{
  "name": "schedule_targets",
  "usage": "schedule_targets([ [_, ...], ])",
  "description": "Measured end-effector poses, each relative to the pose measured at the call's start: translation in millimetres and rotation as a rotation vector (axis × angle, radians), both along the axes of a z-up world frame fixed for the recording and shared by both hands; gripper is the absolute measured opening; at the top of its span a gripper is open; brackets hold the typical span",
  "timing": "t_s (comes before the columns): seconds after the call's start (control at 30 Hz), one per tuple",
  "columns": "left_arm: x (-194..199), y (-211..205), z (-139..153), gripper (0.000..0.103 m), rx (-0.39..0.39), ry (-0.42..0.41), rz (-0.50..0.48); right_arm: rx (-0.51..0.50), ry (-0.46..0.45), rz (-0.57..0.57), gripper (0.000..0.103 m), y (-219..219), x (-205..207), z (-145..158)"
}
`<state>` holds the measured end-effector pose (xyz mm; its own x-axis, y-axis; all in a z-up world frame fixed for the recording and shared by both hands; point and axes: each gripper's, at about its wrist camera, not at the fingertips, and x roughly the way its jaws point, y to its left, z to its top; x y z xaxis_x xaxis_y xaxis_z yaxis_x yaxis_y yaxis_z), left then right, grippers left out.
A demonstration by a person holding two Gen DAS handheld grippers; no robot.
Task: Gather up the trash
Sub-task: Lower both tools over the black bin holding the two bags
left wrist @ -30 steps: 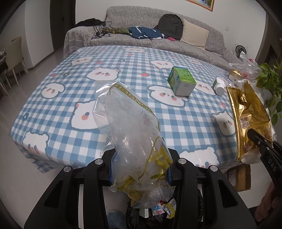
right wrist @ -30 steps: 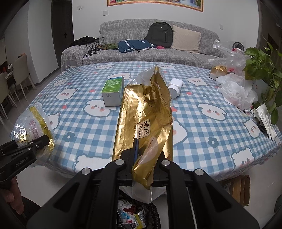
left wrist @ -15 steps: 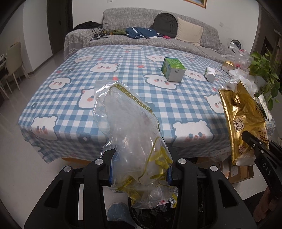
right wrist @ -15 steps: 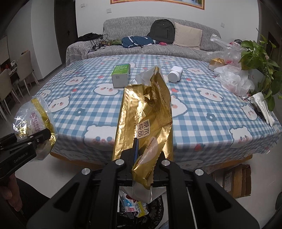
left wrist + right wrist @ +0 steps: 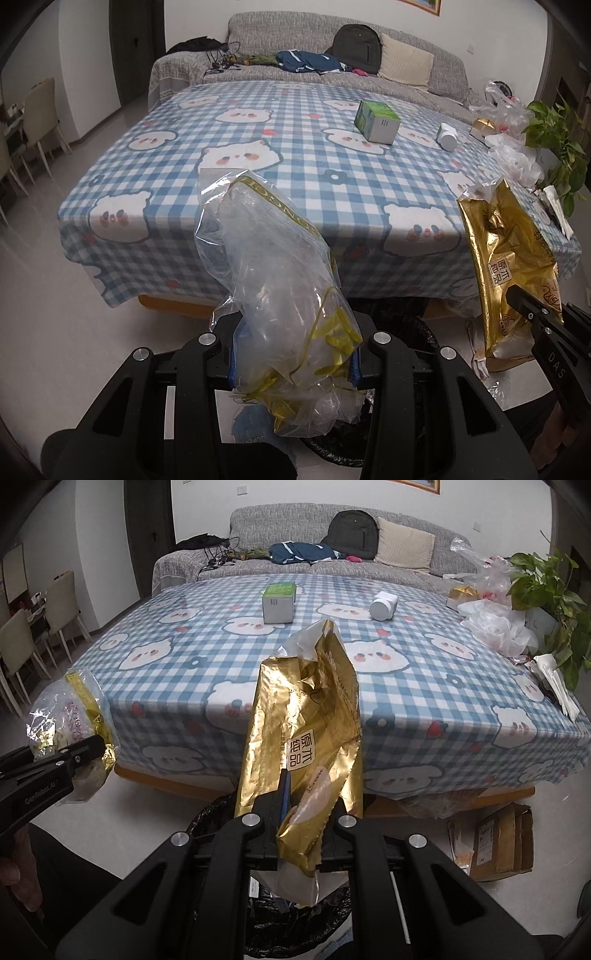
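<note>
- Left tool point(image 5: 293, 363) tilted downward, clamped on clear plastic bag point(image 5: 280, 295), above black bin bag point(image 5: 402, 332).
- Right tool point(image 5: 303, 823) angled down, pinching gold foil packet point(image 5: 306, 734); desk point(image 5: 221, 657) at 12 o'clock.

a grey sofa point(image 5: 406, 565) is standing behind the table, carrying a black backpack point(image 5: 352, 530), a beige cushion point(image 5: 404, 546) and a blue jacket point(image 5: 303, 552). a leafy plant point(image 5: 546, 587) is sitting at the table's right edge, pale chairs point(image 5: 22, 646) are standing far left, and a cardboard box point(image 5: 502, 842) is lying on the floor.
</note>
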<state>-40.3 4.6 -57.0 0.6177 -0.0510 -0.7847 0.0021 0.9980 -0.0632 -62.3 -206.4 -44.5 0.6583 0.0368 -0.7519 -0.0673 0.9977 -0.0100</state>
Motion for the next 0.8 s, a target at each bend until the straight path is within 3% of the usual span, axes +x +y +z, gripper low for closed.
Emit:
schedule_targets([
  [0.27,-19.8,13.2,-25.0,0.040,-0.004,0.022,0.016,-0.012,0.041,0.021,0.009,10.8,-14.9,-24.5],
  [0.6,-21.6,11.0,-91.0,0.040,0.017,0.109,0.015,-0.026,0.114,0.040,0.009,22.1,-18.2,-67.3],
  [0.8,-20.9,7.5,-114.0,0.040,0.014,0.134,0.016,-0.032,0.157,0.045,0.009,28.1,-14.5,-97.3],
])
